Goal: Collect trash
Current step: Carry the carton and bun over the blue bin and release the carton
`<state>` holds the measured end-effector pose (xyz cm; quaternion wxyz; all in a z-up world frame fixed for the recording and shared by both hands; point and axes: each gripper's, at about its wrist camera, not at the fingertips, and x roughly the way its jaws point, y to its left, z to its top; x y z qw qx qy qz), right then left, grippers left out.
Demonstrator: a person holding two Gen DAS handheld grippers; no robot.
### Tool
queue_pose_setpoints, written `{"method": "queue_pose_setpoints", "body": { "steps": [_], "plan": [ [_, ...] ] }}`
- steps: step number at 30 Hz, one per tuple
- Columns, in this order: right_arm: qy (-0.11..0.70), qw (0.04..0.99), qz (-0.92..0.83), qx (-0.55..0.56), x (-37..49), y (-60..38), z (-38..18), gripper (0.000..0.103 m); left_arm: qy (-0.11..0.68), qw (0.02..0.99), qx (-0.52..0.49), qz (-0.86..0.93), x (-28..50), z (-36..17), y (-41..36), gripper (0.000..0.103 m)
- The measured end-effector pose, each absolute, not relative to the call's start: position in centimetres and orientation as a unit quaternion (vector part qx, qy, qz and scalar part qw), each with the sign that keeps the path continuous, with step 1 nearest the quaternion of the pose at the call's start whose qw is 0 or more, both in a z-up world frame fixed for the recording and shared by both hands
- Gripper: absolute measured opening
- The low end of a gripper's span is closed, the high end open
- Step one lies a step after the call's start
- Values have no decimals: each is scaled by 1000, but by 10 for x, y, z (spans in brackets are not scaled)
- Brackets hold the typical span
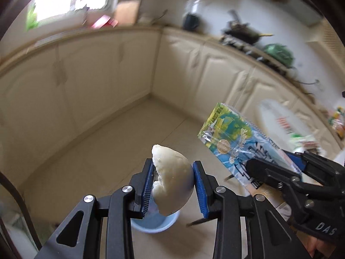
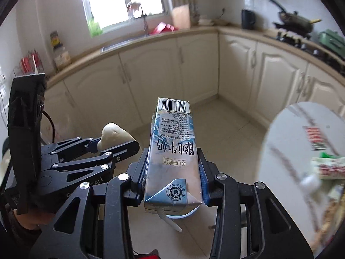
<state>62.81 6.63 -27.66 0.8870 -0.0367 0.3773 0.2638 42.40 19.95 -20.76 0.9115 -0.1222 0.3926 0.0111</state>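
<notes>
— What's the left one got, from its own camera?

— The left gripper (image 1: 172, 185) has its blue pads partly closed, pinching a torn white steamed bun (image 1: 172, 179) on both sides. Under it on the tiled floor sits a pale blue bin (image 1: 155, 224), mostly hidden by the bun. Off to the right, the right gripper (image 1: 278, 168) holds a milk carton (image 1: 232, 138) aloft.

— And from the right camera?

— There the right gripper (image 2: 173, 172) is closed part-way on the milk carton (image 2: 172, 151), pads flat against its two long sides, barcode end pointing away, a white straw (image 2: 170, 222) dangling from the near end. The left gripper (image 2: 116, 142) is just beside it at left, bun (image 2: 114, 133) between its fingers. A white round table (image 2: 280, 151) stands at right
</notes>
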Motion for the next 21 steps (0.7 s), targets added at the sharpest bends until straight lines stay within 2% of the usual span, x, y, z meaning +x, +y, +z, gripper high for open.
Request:
{"method": "queue_pose_setpoints", "body": {
  "steps": [9, 16, 19, 21],
  "plan": [
    [515, 815, 259, -49, 699, 134, -440, 39, 509, 844, -161, 47, 467, -322, 276, 32],
    [576, 782, 239, -3, 748, 126, -526, 41, 552, 814, -175, 52, 513, -373, 312, 32],
    [580, 783, 223, 4, 761, 118, -538, 52, 561, 807, -176, 56, 531, -384, 318, 33],
    [580, 784, 220, 16, 768, 111, -543, 66, 566, 801, -187, 53, 548, -388, 318, 33]
  ]
}}
